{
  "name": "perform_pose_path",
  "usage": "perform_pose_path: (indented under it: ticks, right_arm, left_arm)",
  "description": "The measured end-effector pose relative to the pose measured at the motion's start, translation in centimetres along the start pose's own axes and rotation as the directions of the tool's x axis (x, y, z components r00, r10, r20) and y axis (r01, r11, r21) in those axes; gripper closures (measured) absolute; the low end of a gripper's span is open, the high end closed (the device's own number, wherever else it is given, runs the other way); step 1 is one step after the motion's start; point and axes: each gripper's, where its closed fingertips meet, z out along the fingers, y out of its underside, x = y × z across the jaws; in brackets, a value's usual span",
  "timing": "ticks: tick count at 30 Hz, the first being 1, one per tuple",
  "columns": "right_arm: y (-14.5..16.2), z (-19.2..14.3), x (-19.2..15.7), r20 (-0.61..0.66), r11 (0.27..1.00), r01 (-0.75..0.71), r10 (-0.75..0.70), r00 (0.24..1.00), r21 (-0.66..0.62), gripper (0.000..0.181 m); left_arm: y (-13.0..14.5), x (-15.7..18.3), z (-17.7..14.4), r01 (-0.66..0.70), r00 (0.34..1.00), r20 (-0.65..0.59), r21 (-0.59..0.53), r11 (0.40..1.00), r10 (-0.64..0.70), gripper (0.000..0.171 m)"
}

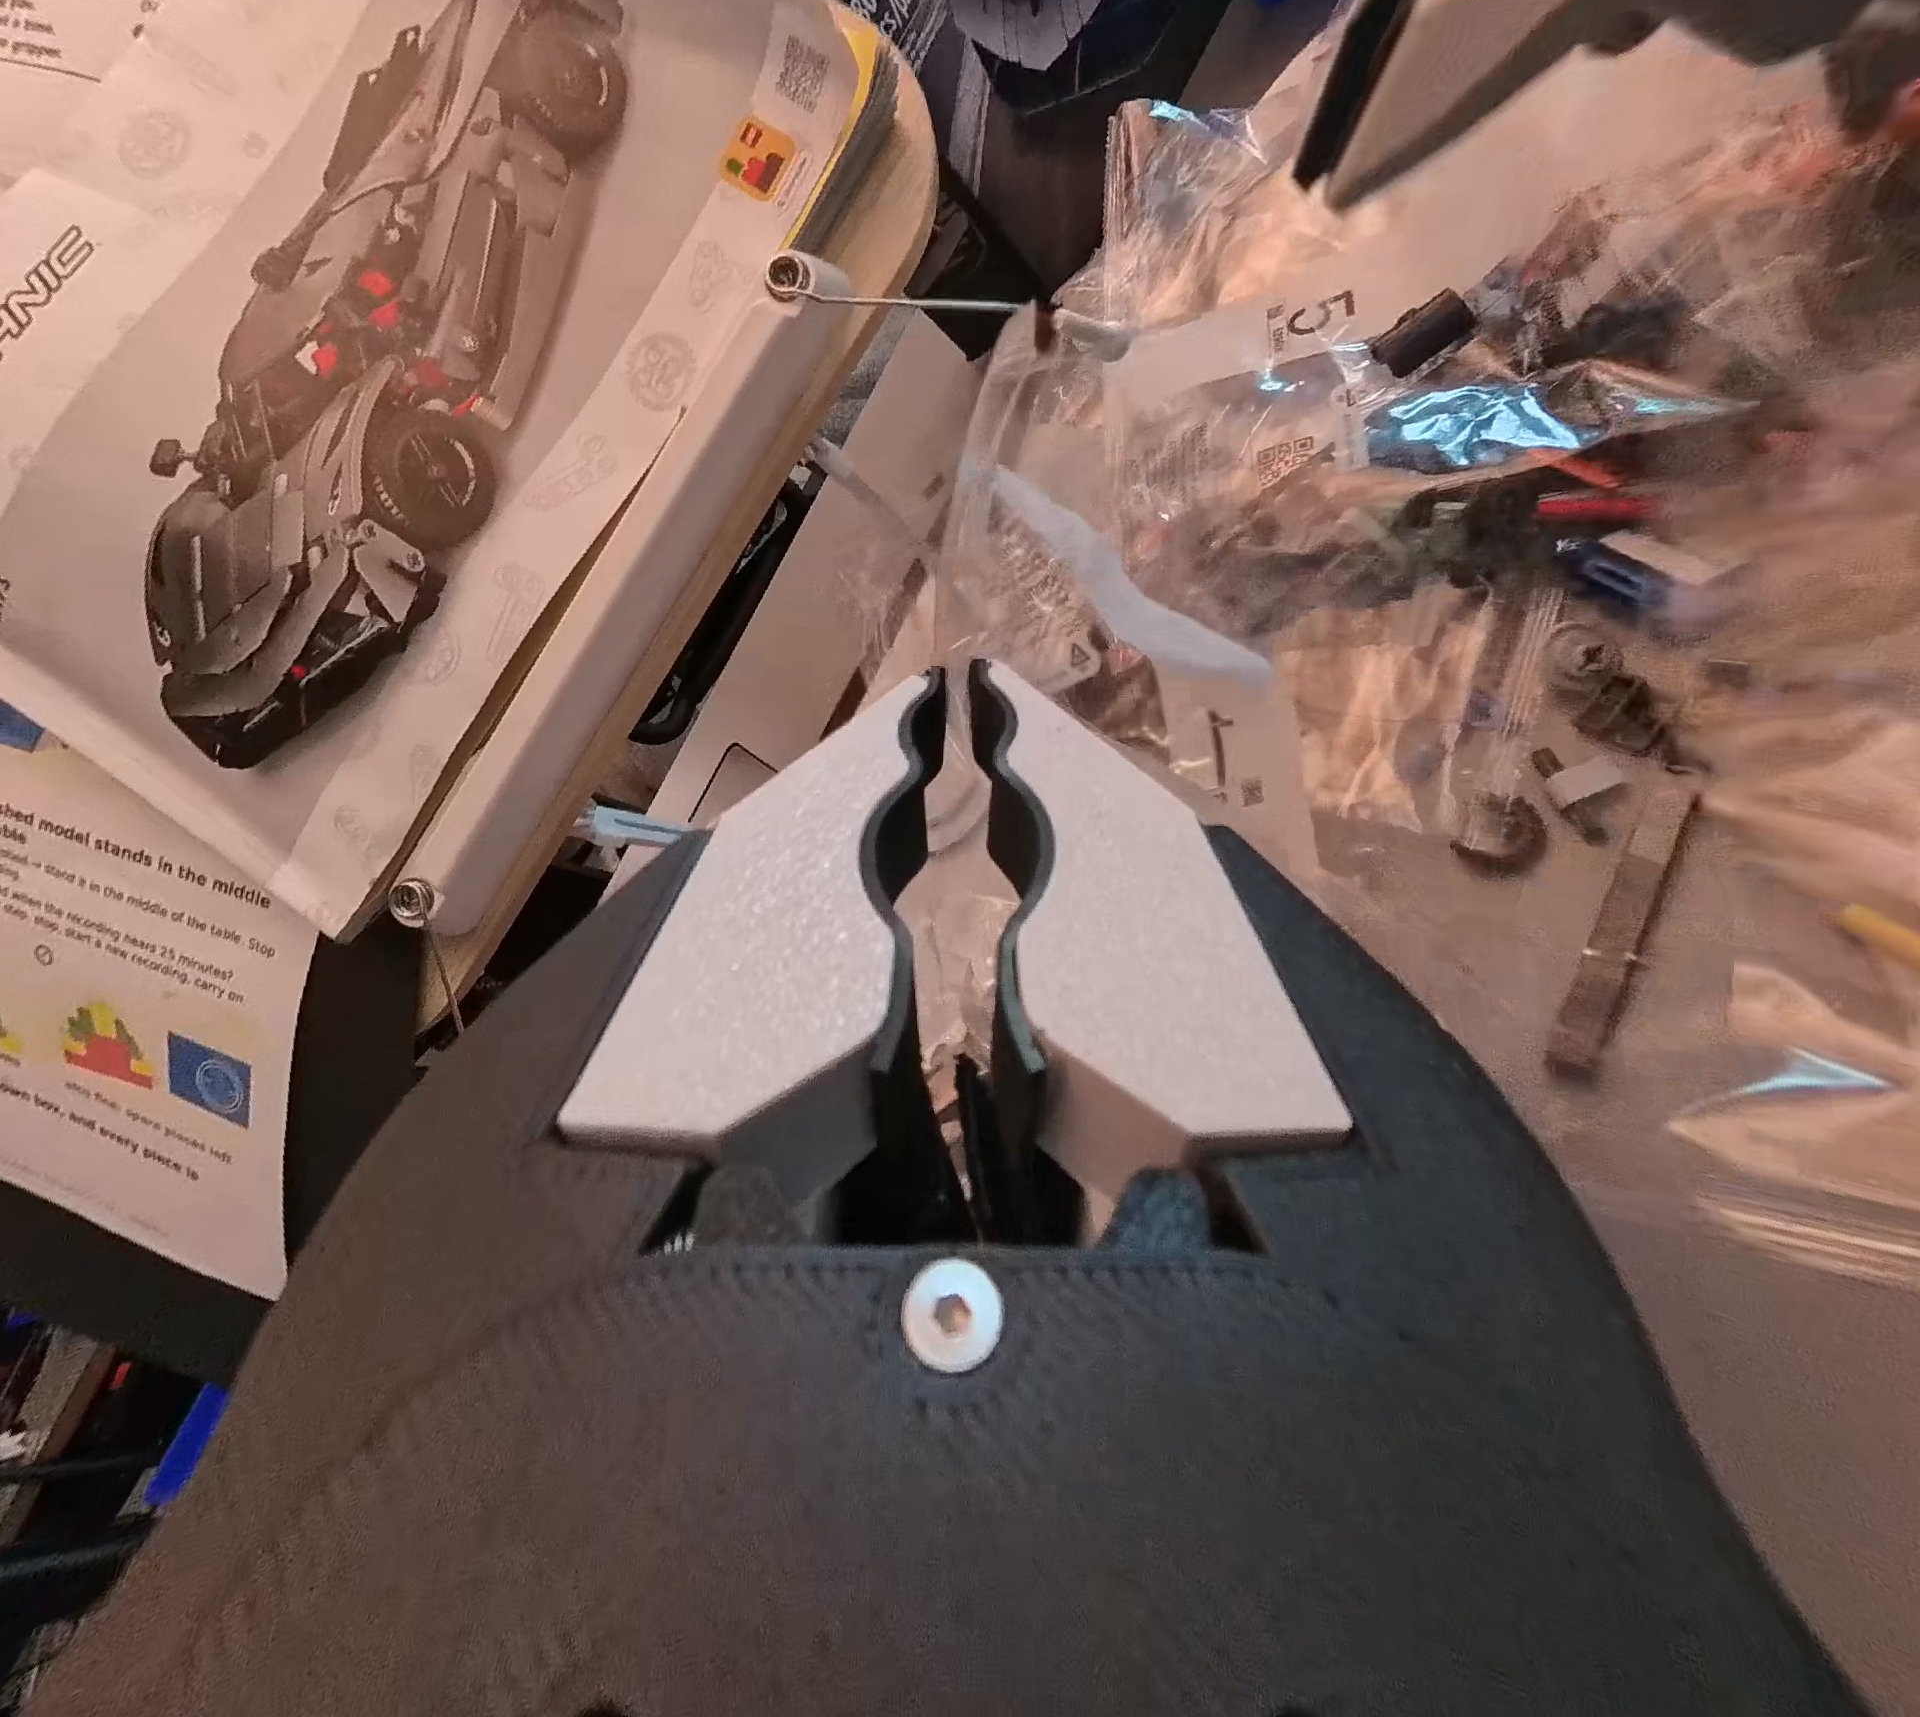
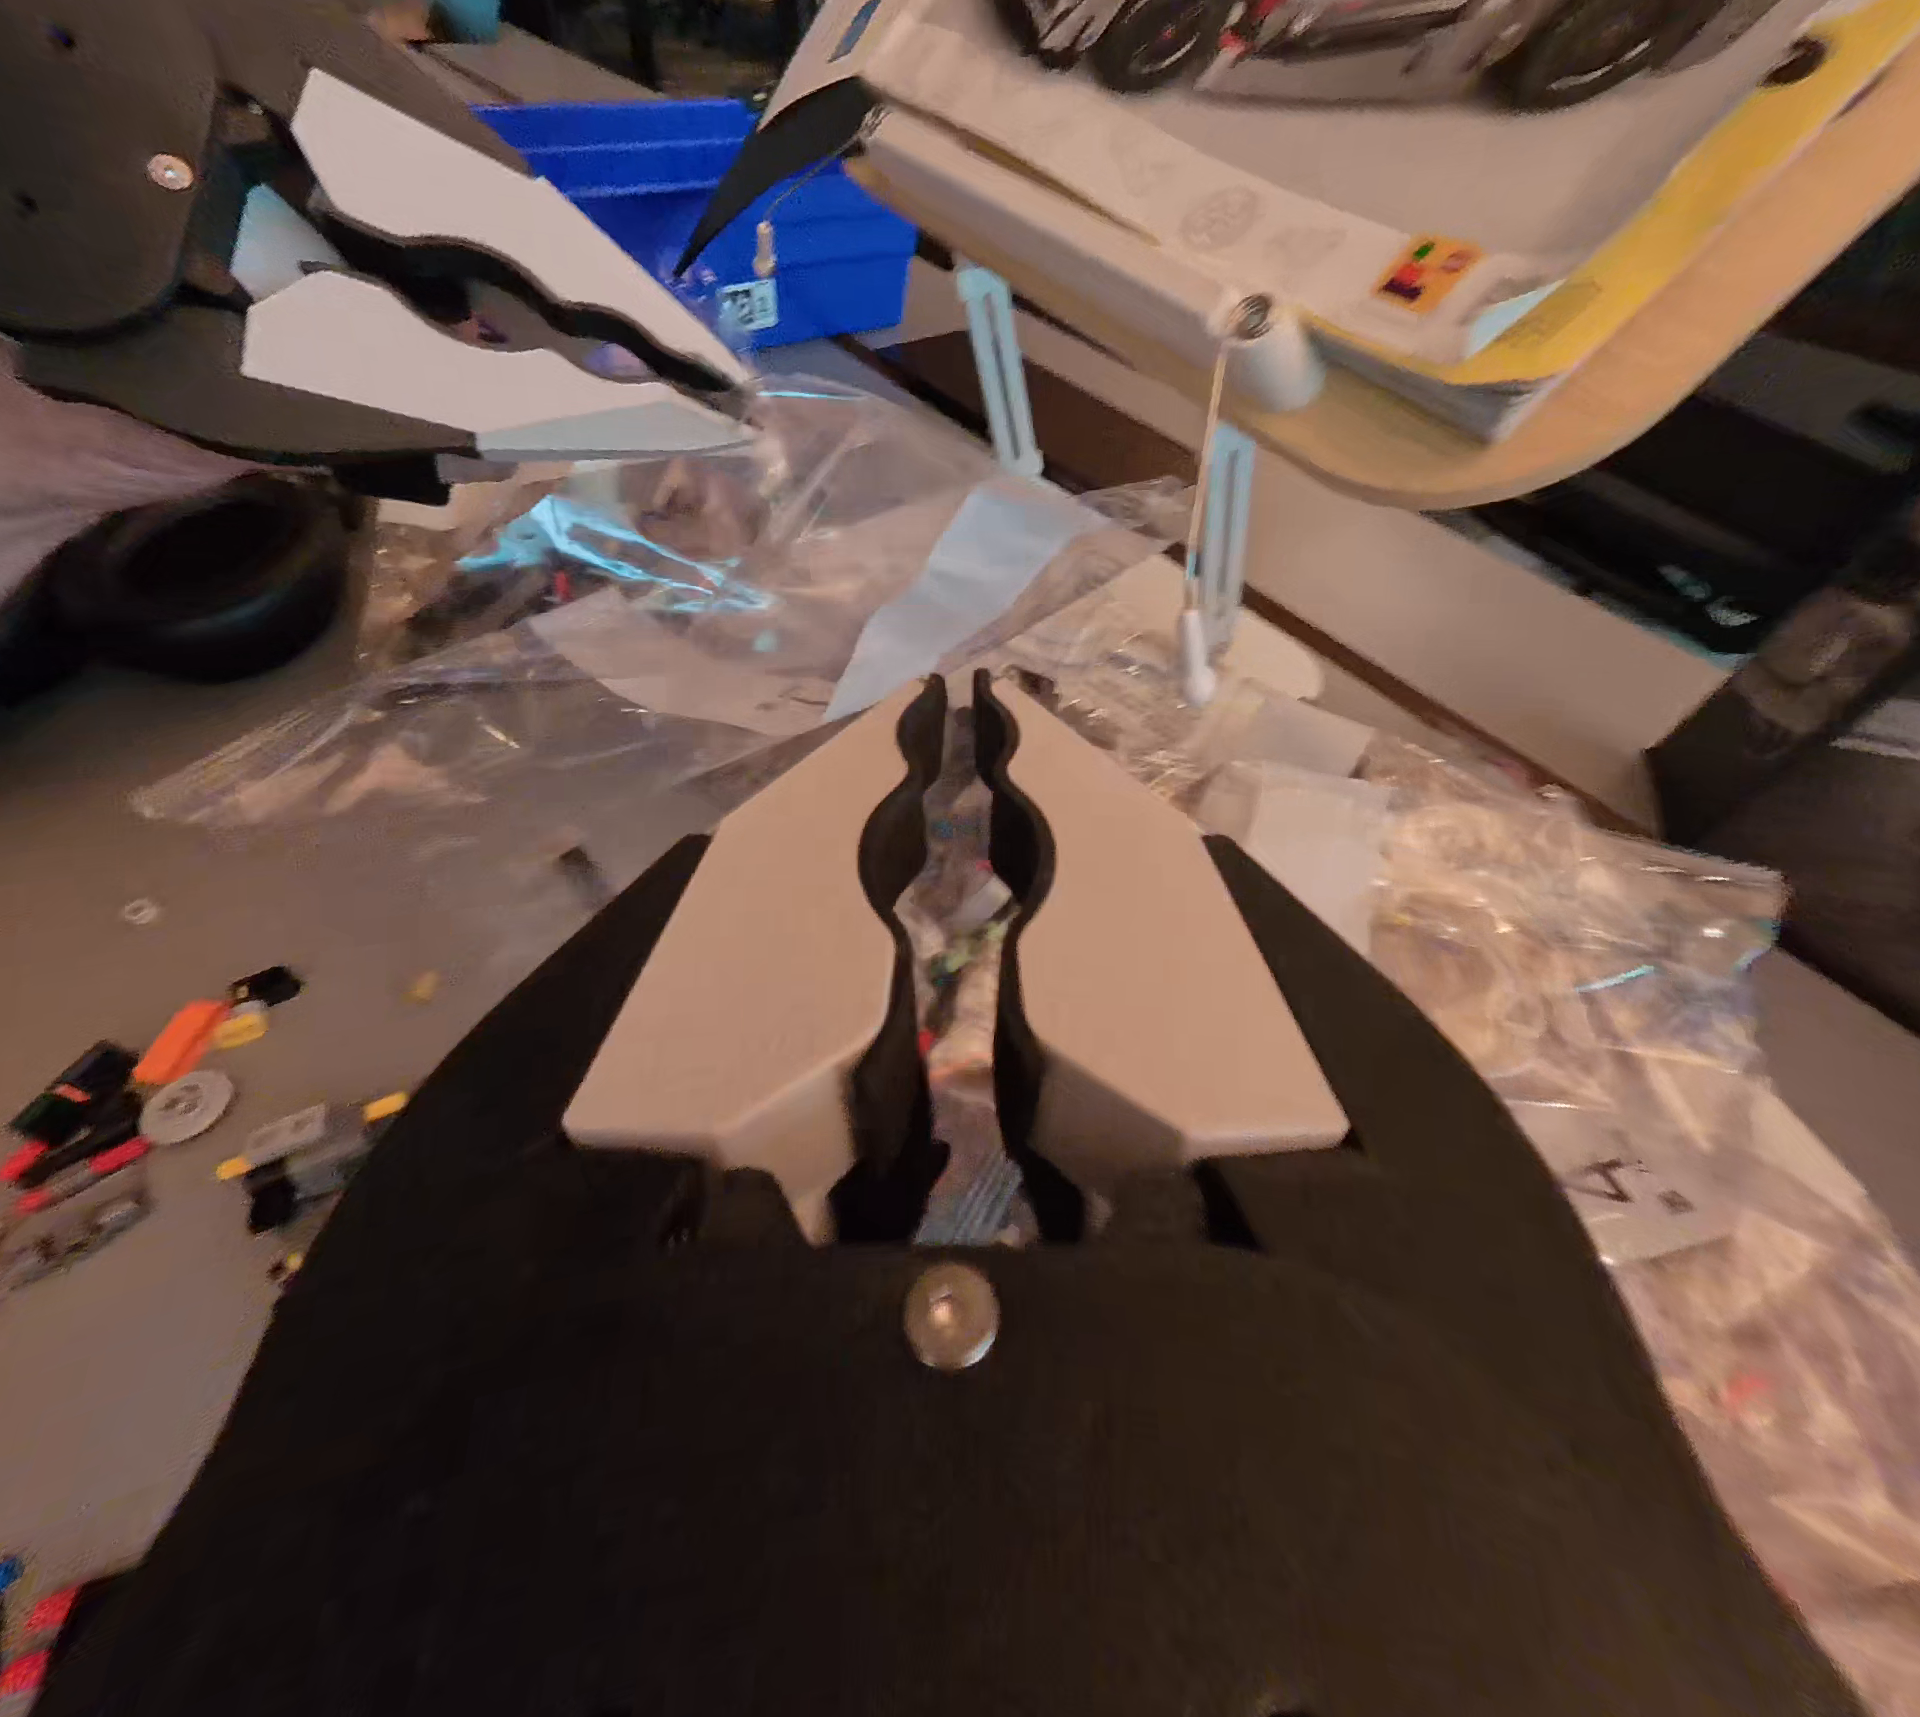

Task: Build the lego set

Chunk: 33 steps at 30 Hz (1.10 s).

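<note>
Crowdedly, left tongs (image 1: 957,680) pinching clear bag (image 1: 1195,462) edge, right tongs (image 2: 958,691) nearly closed, empty.

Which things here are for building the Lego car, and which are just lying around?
For the job: clear parts bags, loose pieces, instruction booklet on its stand, black tyre, both grippers.
Lying about: blue bin, dark set box, printed sheets.
</note>
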Motion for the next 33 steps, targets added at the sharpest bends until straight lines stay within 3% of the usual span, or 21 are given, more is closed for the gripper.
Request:
perform_pose_path:
  ticks: [4, 8, 13, 17, 21, 24, 33]
  right_arm:
    - [-0.5, -0.4, -0.1, 0.033, 0.999, -0.026, 0.024, 0.999, 0.035, 0.179]
    - [4.0, 1.2, -3.1, 0.18, 0.979, 0.075, -0.04, 0.983, -0.189, 0.178]
    - [7.7, 3.0, -6.8, 0.331, 0.931, 0.183, -0.073, 0.941, -0.316, 0.174]
    - [9.8, 3.9, -9.4, 0.418, 0.844, 0.402, -0.241, 0.876, -0.355, 0.172]
    - [11.7, 5.3, -10.6, 0.443, 0.761, 0.499, -0.311, 0.841, -0.414, 0.167]
    - [11.9, 6.0, -10.3, 0.413, 0.744, 0.51, -0.339, 0.845, -0.432, 0.17]
    - [11.5, 5.0, -10.3, 0.441, 0.795, 0.417, -0.212, 0.872, -0.442, 0.176]
  left_arm:
    - [0.4, -0.5, -0.1, 0.022, 1.0, 0.011, -0.006, 1.0, -0.022, 0.169]
    - [0.3, -1.1, -0.4, 0.043, 0.999, 0.03, 0.001, 0.999, -0.043, 0.17]
    - [0.5, -2.0, -0.9, 0.077, 0.996, 0.055, 0.009, 0.997, -0.077, 0.17]
    - [0.5, -2.2, -1.0, 0.099, 0.994, 0.05, 0.02, 0.995, -0.1, 0.17]
    - [0.8, -2.2, -0.9, 0.095, 0.994, 0.055, 0.007, 0.995, -0.096, 0.17]
    - [0.9, -2.4, -0.9, 0.106, 0.993, 0.054, 0.009, 0.994, -0.107, 0.17]
    - [0.7, -2.2, -1.0, 0.153, 0.988, 0.02, 0.035, 0.988, -0.154, 0.17]
